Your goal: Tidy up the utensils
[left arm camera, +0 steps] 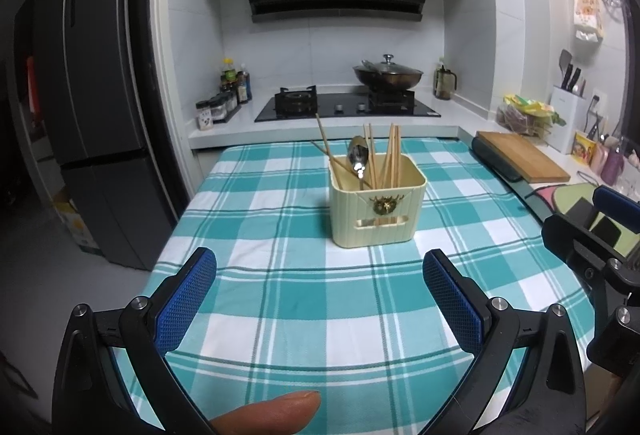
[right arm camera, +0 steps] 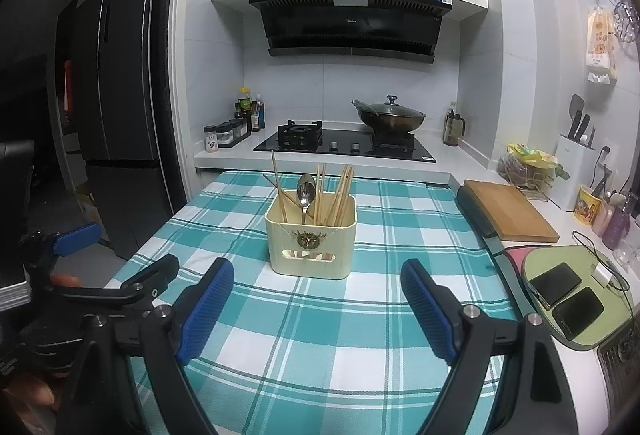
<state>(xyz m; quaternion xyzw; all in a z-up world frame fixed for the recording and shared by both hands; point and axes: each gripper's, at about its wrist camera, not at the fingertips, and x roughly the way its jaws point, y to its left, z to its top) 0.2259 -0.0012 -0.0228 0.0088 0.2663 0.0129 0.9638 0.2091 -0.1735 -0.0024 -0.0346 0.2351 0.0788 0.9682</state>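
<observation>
A cream utensil holder [left arm camera: 377, 209] [right arm camera: 311, 241] stands upright on the teal checked tablecloth [left arm camera: 280, 315] [right arm camera: 320, 335]. Inside it lean several wooden chopsticks [left arm camera: 390, 155] [right arm camera: 340, 191] and a metal spoon [left arm camera: 357, 154] [right arm camera: 306, 191], bowl end up. My left gripper [left arm camera: 320, 269] is open over the cloth, short of the holder, with nothing between its blue pads. My right gripper [right arm camera: 318, 281] is open too, just in front of the holder, and holds nothing. Each gripper shows at the edge of the other's view.
A wooden cutting board [left arm camera: 524, 157] [right arm camera: 510, 211] lies to the right of the cloth. Two phones [right arm camera: 564, 299] rest on a green mat at the right. Behind the cloth is a gas hob [right arm camera: 344, 145] with a lidded wok [right arm camera: 390, 115]. A fingertip [left arm camera: 272, 413] shows at the bottom.
</observation>
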